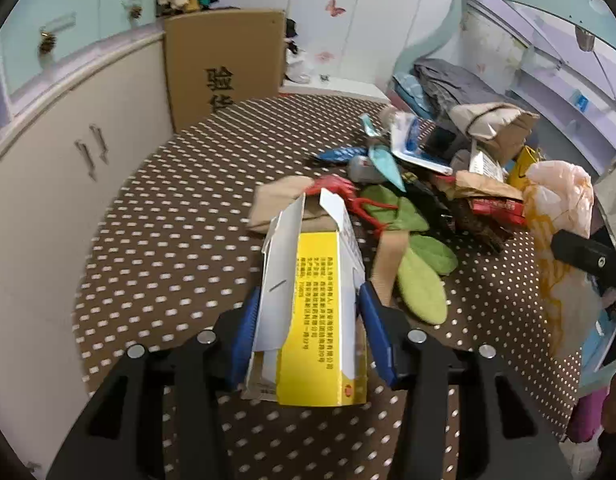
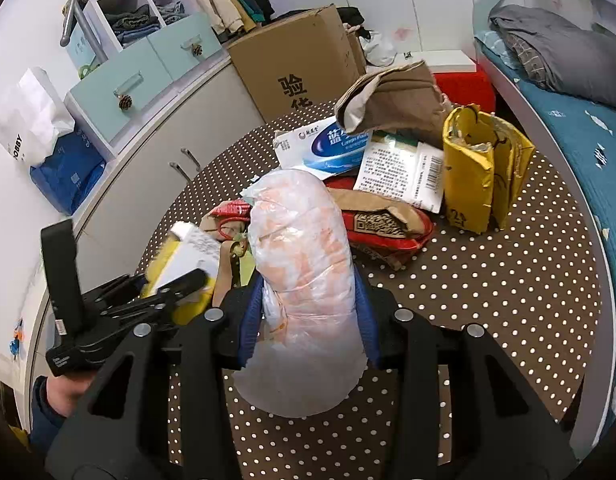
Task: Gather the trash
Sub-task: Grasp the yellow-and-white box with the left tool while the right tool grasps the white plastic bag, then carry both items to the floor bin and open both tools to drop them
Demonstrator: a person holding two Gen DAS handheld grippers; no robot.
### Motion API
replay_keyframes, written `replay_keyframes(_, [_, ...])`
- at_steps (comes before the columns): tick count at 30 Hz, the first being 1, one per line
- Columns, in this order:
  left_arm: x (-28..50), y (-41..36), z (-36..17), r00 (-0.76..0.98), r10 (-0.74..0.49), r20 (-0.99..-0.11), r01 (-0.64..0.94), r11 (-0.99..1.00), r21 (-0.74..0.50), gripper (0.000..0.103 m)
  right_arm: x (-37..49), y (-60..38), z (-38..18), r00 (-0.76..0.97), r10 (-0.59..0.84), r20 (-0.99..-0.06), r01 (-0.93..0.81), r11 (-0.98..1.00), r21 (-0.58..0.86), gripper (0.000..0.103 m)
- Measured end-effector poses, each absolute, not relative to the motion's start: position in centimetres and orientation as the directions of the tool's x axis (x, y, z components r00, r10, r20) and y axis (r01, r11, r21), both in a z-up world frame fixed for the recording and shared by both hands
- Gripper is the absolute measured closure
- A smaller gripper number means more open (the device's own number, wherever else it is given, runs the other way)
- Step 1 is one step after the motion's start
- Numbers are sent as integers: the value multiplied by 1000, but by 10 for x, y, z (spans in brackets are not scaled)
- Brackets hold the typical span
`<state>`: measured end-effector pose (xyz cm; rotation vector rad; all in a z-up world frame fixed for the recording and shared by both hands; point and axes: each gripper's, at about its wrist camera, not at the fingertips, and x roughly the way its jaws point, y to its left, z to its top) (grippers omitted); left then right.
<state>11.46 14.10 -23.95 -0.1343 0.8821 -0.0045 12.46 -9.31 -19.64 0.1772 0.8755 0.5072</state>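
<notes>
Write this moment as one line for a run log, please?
left tongs: shut on yellow-and-white carton | right tongs: shut on white-and-orange plastic bag | rest of trash pile: on dotted mat

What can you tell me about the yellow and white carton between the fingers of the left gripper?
The yellow and white carton is a thin cardboard box, one face yellow with black Chinese print, the others white. Its far end is open, with flaps sticking up. It lies lengthwise between the blue pads of the left gripper, which press on its two sides, above the brown dotted mat.
</notes>
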Motion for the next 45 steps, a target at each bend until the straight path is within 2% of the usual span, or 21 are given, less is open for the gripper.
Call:
replay_keyframes(6, [89, 146, -206, 700, 16, -714, -103, 992, -78, 54, 119, -112, -178, 578, 503, -642, -353, 864, 360, 62])
replay_keyframes(10, [80, 137, -174, 754, 12, -656, -86, 993, -81, 54, 119, -136, -160, 625, 497, -602, -335, 868, 367, 62])
replay_keyframes(17, [103, 79, -121, 822, -119, -557, 62, 991, -120, 54, 128, -209, -129, 735, 433, -522, -240, 886, 397, 62])
replay_keyframes(23, [133, -4, -92, 806, -306, -507, 256, 952, -168, 54, 138, -299, -132, 808, 315, -498, -73, 893, 445, 62])
replay_keyframes(29, [164, -98, -96, 724, -439, -532, 412, 894, -177, 54, 149, -375, -165, 813, 208, -543, 99, 871, 482, 62])
replay_keyframes(34, [191, -173, -124, 615, -504, -606, 496, 845, -199, 54, 163, -422, -221, 765, 183, -617, 218, 828, 516, 61])
replay_keyframes(39, [216, -231, -162, 519, -512, -685, 534, 820, -209, 54, 186, -448, -279, 704, 194, -683, 309, 782, 541, 61])
replay_keyframes(45, [255, -295, -218, 413, -450, -792, 564, 809, -166, 54, 212, -473, -344, 633, 237, -737, 389, 726, 567, 61])
